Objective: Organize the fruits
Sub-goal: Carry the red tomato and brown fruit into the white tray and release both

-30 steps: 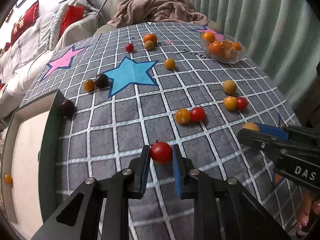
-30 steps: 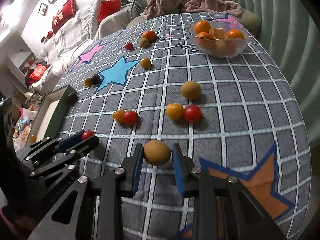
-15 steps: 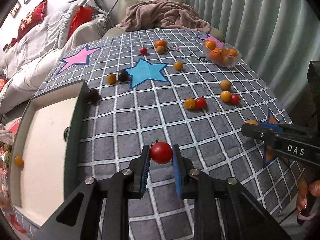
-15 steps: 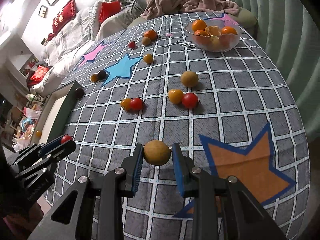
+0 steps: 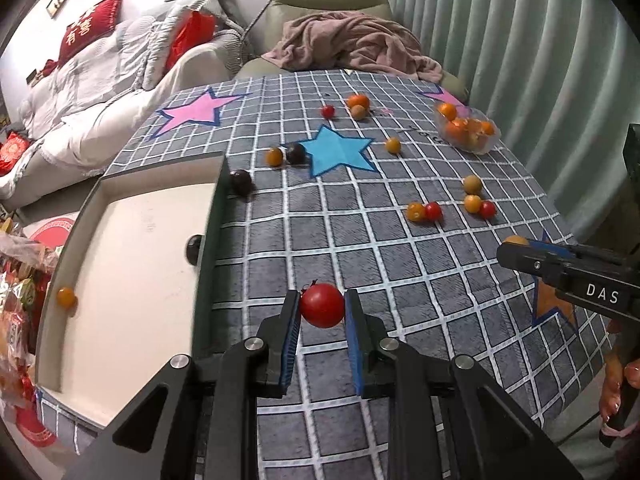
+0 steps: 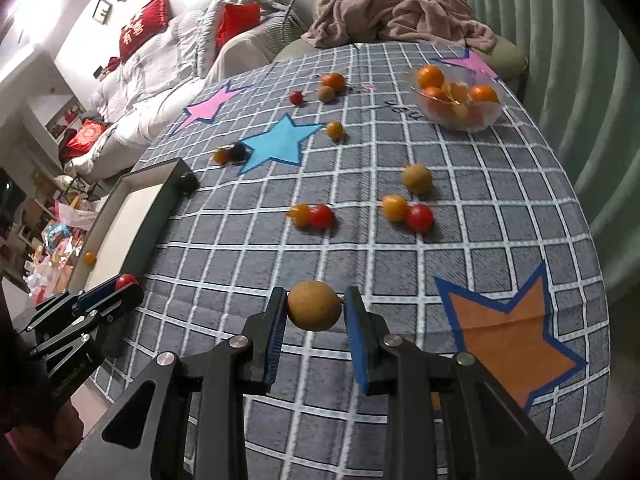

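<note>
Checked cloth covers the worktop (image 5: pixel 360 248). My left tongs (image 5: pixel 322 314) clamp a red tomato (image 5: pixel 322 306), right tongs (image 6: pixel 315 314) a brown fruit (image 6: pixel 314 311); both probably go next into the left tray (image 5: pixel 132 264).

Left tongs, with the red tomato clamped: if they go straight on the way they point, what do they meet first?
Most likely the bare grey checked tablecloth just beyond the red tomato in the left tongs. No loose fruit sits in that line; the tray lies left. Depth is uncertain.
</note>
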### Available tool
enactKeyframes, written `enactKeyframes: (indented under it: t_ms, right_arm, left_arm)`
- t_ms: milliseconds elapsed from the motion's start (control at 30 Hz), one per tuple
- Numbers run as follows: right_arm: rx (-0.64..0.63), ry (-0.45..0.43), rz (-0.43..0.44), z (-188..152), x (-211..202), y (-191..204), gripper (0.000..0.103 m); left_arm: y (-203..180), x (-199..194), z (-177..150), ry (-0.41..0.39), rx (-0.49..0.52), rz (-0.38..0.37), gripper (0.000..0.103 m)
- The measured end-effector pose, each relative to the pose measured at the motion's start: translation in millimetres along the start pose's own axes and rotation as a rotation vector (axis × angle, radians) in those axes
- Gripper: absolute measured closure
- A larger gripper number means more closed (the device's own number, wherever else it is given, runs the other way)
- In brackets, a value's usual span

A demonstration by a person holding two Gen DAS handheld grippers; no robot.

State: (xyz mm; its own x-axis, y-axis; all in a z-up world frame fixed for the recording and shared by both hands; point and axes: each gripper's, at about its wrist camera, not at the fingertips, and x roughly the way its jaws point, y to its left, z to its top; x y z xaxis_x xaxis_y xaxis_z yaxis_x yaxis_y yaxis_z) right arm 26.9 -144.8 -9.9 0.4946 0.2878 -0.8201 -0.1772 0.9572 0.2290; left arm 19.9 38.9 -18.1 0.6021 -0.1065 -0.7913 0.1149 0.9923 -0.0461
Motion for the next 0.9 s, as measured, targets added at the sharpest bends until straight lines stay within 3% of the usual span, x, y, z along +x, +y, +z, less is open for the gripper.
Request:
enactKeyframes:
  t_ms: [500, 900]
  right_arm:
    - [-0.147, -0.007, 0.029, 22, -2, 84, 0.071]
    - [-0.246, 0.027, 0.101, 45, 22, 160, 0.071]
  left_arm:
    - [61, -30, 1, -0.064, -0.077, 0.065, 0.080]
    - [126, -28, 7, -0.082, -0.166, 0.148, 0.080]
